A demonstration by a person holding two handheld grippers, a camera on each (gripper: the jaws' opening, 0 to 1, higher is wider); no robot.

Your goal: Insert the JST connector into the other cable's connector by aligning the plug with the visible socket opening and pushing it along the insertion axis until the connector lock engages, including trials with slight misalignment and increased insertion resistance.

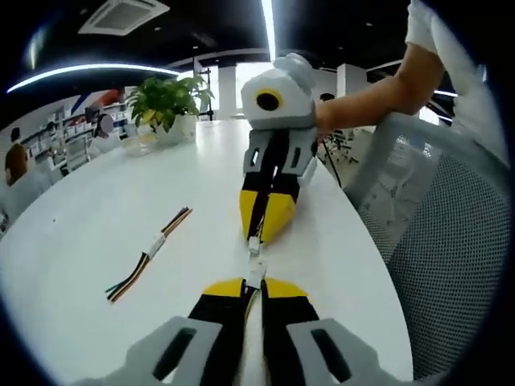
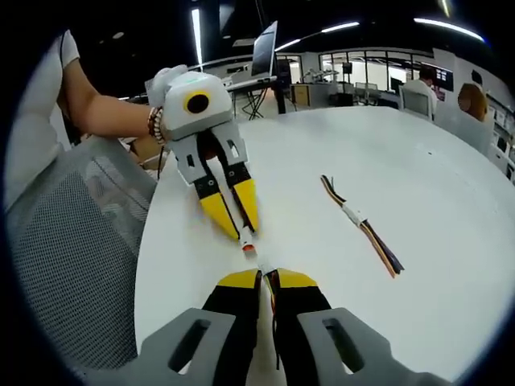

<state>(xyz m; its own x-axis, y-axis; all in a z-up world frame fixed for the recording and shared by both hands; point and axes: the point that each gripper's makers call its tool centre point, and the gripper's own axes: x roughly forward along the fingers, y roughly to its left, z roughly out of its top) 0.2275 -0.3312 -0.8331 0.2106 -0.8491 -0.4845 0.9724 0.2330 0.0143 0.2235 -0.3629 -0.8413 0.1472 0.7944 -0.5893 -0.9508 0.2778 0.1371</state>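
Both tools on small white connector (image 1: 255, 269)

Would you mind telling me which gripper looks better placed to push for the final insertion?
Neither clearly. The left gripper and right gripper both stand closed on small white cable connectors, tip to tip above the white table. Probably push with the right, bracing with the left.
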